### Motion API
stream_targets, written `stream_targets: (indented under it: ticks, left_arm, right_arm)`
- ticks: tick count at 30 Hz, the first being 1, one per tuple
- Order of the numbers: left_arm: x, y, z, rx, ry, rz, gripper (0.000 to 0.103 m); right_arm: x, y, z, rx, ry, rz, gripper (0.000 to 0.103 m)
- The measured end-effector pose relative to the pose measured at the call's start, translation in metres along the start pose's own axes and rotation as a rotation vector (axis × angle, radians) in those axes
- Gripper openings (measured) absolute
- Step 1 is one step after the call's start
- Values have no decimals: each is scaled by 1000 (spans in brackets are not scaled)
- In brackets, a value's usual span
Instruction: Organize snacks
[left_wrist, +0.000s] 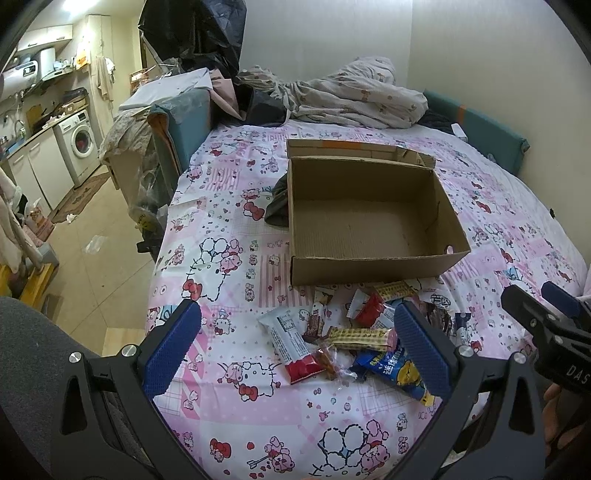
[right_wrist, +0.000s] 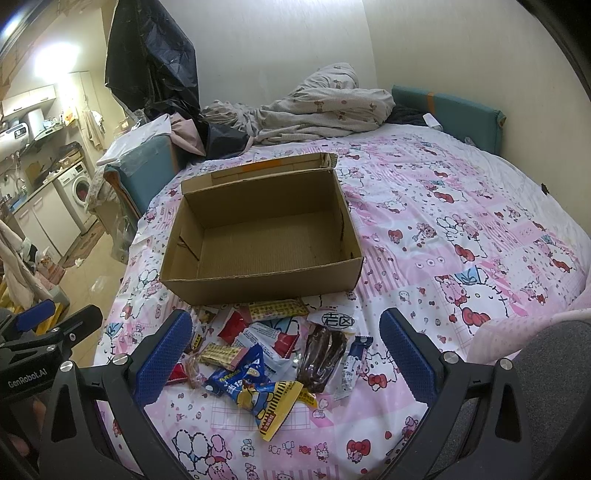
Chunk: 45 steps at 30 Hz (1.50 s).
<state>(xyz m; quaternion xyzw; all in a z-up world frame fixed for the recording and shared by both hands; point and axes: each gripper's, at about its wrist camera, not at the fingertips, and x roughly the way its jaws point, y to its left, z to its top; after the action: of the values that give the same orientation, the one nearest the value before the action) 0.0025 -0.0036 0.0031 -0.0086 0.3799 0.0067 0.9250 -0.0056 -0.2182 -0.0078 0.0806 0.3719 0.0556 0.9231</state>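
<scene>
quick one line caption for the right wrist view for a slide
Open right gripper poised over a pile of wrapped snacks on a pink cartoon-print bedsheet, an empty cardboard box just behind.

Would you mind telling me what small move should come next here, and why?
Probably lower the right hand-held gripper onto the dark brown snack packet and close on it. Both grippers are open and hold nothing, the cardboard box just beyond the pile is empty, and that packet lies on top, between the right gripper's fingers, so it looks easiest to take first.
</scene>
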Motion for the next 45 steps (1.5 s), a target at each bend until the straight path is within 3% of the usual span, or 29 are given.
stream_targets:
  ticks: [45]
  left_arm:
    - [3, 1, 3, 2, 0, 3, 103]
  right_arm:
    - [-1, 6, 0, 6, 13, 13, 103]
